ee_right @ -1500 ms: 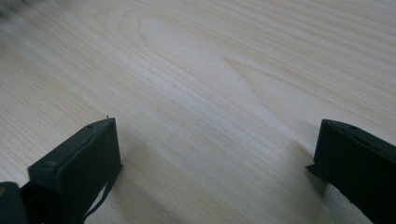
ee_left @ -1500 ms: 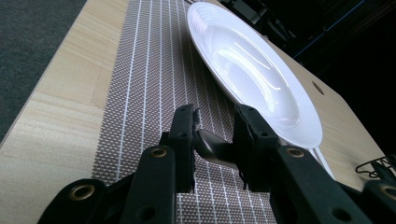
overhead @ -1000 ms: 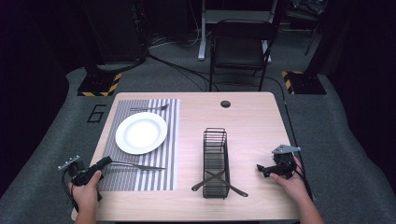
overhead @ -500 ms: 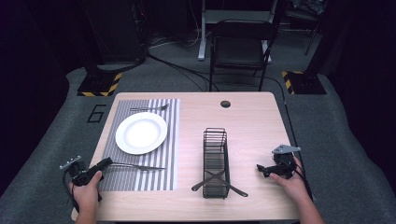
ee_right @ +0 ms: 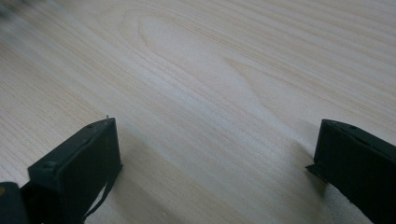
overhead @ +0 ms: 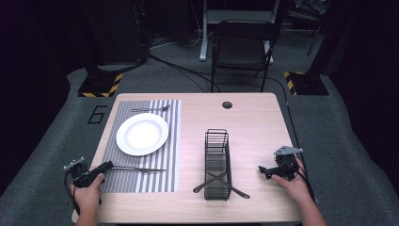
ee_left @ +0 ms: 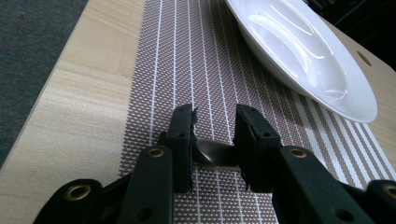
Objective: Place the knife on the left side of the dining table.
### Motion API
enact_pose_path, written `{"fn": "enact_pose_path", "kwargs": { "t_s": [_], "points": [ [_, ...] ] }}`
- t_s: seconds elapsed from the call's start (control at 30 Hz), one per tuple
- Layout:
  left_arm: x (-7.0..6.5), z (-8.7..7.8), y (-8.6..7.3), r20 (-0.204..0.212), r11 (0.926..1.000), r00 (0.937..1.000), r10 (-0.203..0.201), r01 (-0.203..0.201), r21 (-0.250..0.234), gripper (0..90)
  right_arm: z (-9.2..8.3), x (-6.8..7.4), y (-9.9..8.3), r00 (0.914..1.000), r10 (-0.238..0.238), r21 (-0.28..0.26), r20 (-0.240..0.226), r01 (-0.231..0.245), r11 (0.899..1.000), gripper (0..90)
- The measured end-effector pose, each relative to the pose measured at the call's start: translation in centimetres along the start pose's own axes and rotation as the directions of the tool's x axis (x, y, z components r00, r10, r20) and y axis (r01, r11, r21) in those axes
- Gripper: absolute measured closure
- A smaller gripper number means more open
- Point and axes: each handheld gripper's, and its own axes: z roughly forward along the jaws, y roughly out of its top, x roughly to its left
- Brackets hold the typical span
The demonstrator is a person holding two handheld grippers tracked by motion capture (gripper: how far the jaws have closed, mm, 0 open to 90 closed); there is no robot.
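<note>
Knife handle [ee_left: 215,155] is clamped between left gripper [ee_left: 214,122] jaws; right gripper [ee_right: 212,154] is spread wide over bare table [ee_right: 196,84].

The surface [ee_right: 196,84] is pale wood, matt, with fine grain running in long streaks and no gloss beyond a soft sheen. The placemat [ee_left: 196,70] is coarse woven cloth, brown flecked with white in a dotted weave, crossed by thin white stripes. At 1 o'clock from the left gripper [ee_left: 215,140], the plate [ee_left: 303,56] looks like glazed white ceramic, smooth and glossy, with bright reflections across its bowl. The left gripper's jaws are matt black plastic with brass-coloured rivets, and the utensil handle [ee_left: 217,154] between them is smooth, dully shining metal. The rack [overhead: 217,165] is thin black wire.
</note>
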Motion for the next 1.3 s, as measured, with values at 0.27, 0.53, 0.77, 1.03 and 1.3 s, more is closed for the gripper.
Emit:
{"fn": "enact_pose_path", "kwargs": {
  "t_s": [0.27, 0.53, 0.77, 1.03, 1.3],
  "points": [
    [-0.1, -0.1, 0.0, -0.021, 0.9997, 0.9995, 0.025, -0.025, 0.000, 67.8, 0.0, 0.0, 0.0, 1.0000, 0.000, 0.000, 0.001, 0.000, 1.000, 0.0],
    [-0.3, -0.2, 0.1, -0.025, 0.9993, 0.9993, 0.028, -0.028, -0.023, 66.7, 0.0, 0.0, 0.0, 1.0000, -0.001, -0.001, 0.000, 0.001, 1.000, 0.0],
    [-0.8, -0.5, 0.2, -0.023, 0.9983, 0.9987, 0.045, -0.046, -0.035, 65.8, 0.0, 0.0, 0.0, 1.0000, -0.001, 0.000, 0.000, 0.001, 1.000, 0.0],
    [-1.4, -0.8, 0.5, -0.020, 0.9935, 0.9941, 0.106, -0.107, -0.040, 65.0, 0.0, 0.0, 0.0, 1.0000, -0.001, 0.000, 0.000, 0.001, 1.000, 0.0],
    [-2.5, -1.2, 0.7, 0.004, 0.9916, 0.9928, 0.120, -0.119, -0.050, 64.4, 0.0, 0.0, 0.0, 1.0000, 0.001, 0.002, 0.000, -0.001, 1.000, 0.0]
  ]
}}
